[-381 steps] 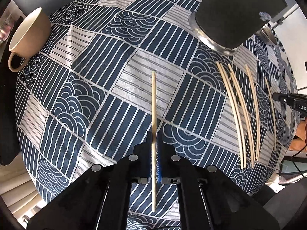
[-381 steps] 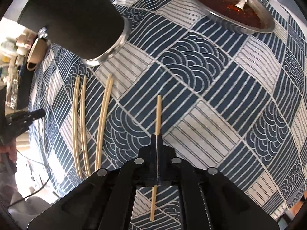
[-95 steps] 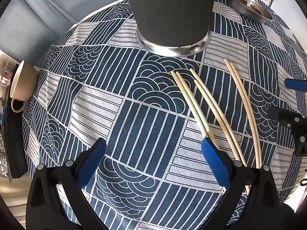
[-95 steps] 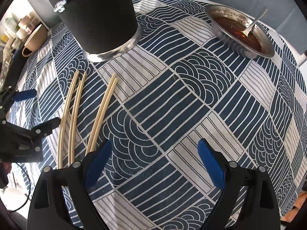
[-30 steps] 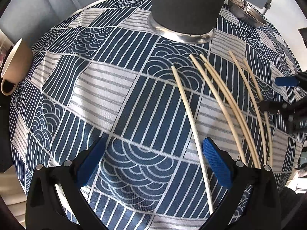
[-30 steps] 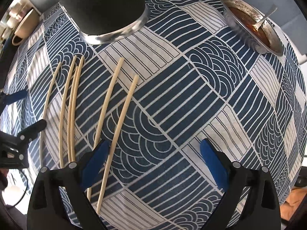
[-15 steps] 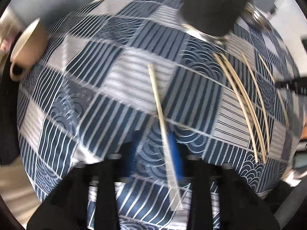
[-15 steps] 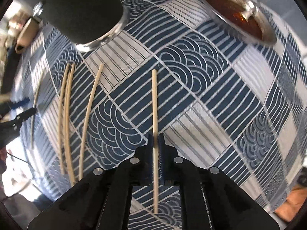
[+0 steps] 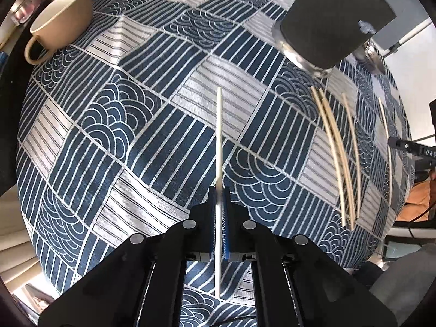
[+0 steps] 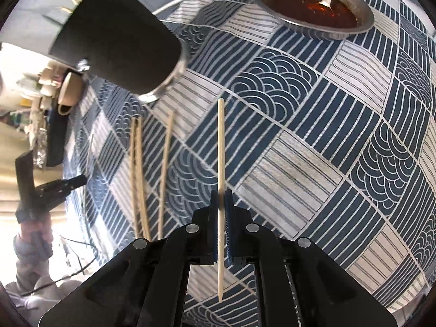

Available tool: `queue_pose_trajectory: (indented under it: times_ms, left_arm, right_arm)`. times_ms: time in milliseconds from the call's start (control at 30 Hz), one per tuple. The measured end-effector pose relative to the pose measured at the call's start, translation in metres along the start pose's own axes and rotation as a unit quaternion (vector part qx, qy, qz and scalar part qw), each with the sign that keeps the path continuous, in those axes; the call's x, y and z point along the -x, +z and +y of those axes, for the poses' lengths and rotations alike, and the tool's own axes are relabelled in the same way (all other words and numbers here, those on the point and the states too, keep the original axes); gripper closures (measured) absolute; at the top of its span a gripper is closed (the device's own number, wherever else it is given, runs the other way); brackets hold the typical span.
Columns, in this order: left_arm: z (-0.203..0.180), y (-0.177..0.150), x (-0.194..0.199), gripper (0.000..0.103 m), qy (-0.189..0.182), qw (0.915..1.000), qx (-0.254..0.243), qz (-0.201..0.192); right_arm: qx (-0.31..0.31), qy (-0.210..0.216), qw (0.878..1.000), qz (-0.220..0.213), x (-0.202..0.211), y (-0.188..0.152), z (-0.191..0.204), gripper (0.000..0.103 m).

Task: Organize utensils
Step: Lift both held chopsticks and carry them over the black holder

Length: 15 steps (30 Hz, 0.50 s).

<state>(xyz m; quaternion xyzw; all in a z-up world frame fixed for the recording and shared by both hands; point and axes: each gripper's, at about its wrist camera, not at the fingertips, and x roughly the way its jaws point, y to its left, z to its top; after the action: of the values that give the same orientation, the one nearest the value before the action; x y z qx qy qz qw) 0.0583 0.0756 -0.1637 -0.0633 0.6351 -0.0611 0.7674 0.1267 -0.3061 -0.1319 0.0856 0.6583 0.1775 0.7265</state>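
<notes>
My left gripper (image 9: pixel 218 190) is shut on one pale wooden chopstick (image 9: pixel 219 136), held above the blue patterned tablecloth (image 9: pixel 152 141) and running straight away from the jaws. My right gripper (image 10: pixel 221 193) is shut on a second chopstick (image 10: pixel 221 147), also lifted off the cloth. The tall black utensil holder (image 9: pixel 332 19) with a metal base stands at the upper right in the left wrist view and, as the holder (image 10: pixel 117 35), at the upper left in the right wrist view, with chopstick tips showing at its mouth. Several loose chopsticks (image 9: pixel 338 158) lie on the cloth near it.
A beige cup (image 9: pixel 60 21) stands at the cloth's far left edge. A metal bowl (image 10: pixel 316 8) of reddish sauce with a spoon sits at the back in the right wrist view. A hand (image 10: pixel 32 234) grips the other gripper at the left. The table's round edge curves near.
Both grippers stood open over the lying chopsticks a second ago. Each has since shut on one chopstick and lifted it, moving away from the row; the cup has come into the left view.
</notes>
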Motion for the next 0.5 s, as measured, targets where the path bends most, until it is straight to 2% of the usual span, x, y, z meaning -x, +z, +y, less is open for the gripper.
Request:
queue_pose_trajectory:
  times_ms: [133, 200, 300, 367, 500]
  left_arm:
    - [0.006, -0.005, 0.012, 0.098, 0.004, 1.0, 0.002, -0.003]
    - [0.005, -0.006, 0.017, 0.098, -0.006, 0.9999, 0.006, -0.009]
    - [0.006, 0.0, 0.033, 0.098, -0.014, 0.9997, 0.002, -0.018]
    - [0.001, 0.006, 0.039, 0.098, -0.001, 0.9997, -0.01, -0.022]
    - [-0.015, 0.025, 0.056, 0.098, -0.007, 0.9989, -0.024, -0.04]
  right_arm:
    - [0.013, 0.006, 1.0, -0.006, 0.002, -0.003, 0.011, 0.098]
    - [0.013, 0.02, 1.0, -0.01, 0.0, -0.003, 0.021, 0.098]
    - [0.026, 0.042, 0.998, -0.026, 0.01, -0.001, 0.034, 0.098]
    - [0.032, 0.054, 0.997, -0.04, 0.021, 0.003, 0.04, 0.098]
    - [0.055, 0.071, 0.993, -0.073, 0.045, 0.015, 0.059, 0.098]
